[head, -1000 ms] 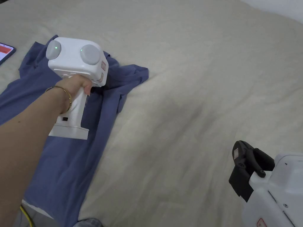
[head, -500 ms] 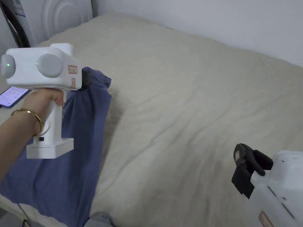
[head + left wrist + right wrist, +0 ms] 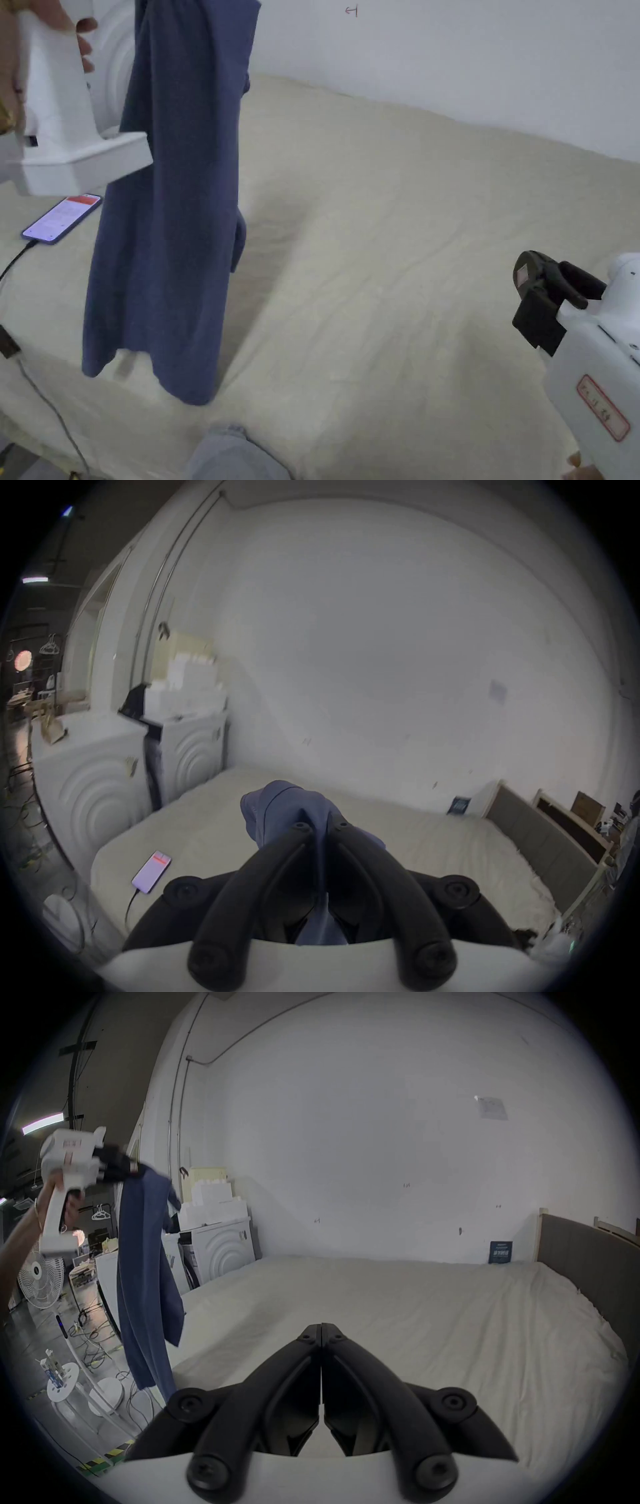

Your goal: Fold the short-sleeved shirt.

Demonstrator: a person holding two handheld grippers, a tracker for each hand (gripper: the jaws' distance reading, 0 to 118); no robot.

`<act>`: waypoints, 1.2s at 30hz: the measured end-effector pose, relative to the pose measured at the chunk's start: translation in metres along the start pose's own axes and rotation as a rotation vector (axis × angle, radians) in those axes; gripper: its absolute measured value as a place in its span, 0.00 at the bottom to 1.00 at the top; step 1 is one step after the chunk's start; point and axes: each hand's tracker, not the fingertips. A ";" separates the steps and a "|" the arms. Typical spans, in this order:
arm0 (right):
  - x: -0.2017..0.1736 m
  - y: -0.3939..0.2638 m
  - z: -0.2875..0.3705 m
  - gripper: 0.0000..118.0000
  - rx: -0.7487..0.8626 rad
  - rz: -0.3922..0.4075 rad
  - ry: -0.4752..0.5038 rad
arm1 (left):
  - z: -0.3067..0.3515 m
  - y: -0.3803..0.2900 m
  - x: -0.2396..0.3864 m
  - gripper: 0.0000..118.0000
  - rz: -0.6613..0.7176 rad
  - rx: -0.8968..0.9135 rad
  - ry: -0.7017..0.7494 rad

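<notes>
Left gripper [image 3: 320, 826] clamps my blue shirt [image 3: 175, 206], dangling limp over the bed [image 3: 406, 250]; right gripper [image 3: 321, 1326] closed, empty. Soft, light; I'd pinch the other shoulder.

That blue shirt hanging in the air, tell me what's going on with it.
A person is holding a gripper in each hand over a bed. The left gripper has its jaws shut on a bunched part of the blue shirt and holds it up high, so the shirt hangs in a long drape, its lower end near the bed's edge. The right gripper is shut with nothing in it, low over the bed. A phone lies on the bed. No fold is made yet.
</notes>
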 end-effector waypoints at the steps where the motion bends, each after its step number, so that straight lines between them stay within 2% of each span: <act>1: 0.003 0.002 0.006 0.03 0.010 0.006 -0.011 | 0.005 0.011 0.015 0.04 -0.002 0.033 -0.039; 6: 0.021 0.011 0.034 0.03 0.056 0.011 -0.097 | -0.004 0.062 0.083 0.04 -0.075 0.102 -0.143; 9: 0.036 0.014 0.051 0.03 0.075 -0.024 -0.152 | -0.022 0.084 0.129 0.04 -0.074 0.101 -0.224; 17: 0.069 0.012 0.087 0.03 0.081 -0.042 -0.299 | -0.084 0.075 0.222 0.04 -0.105 0.047 -0.335; 23: 0.091 0.008 0.102 0.03 0.071 -0.048 -0.381 | -0.142 -0.010 0.262 0.04 -0.131 -0.165 -0.393; 29: 0.106 0.003 0.101 0.03 0.056 -0.052 -0.458 | -0.187 -0.143 0.286 0.04 -0.204 -0.406 -0.372; 32: 0.109 0.001 0.098 0.03 0.053 -0.067 -0.485 | -0.208 -0.226 0.292 0.04 -0.305 -0.543 -0.337; 36: 0.111 -0.002 0.093 0.03 0.018 -0.055 -0.502 | -0.220 -0.327 0.282 0.04 -0.351 -0.790 -0.287</act>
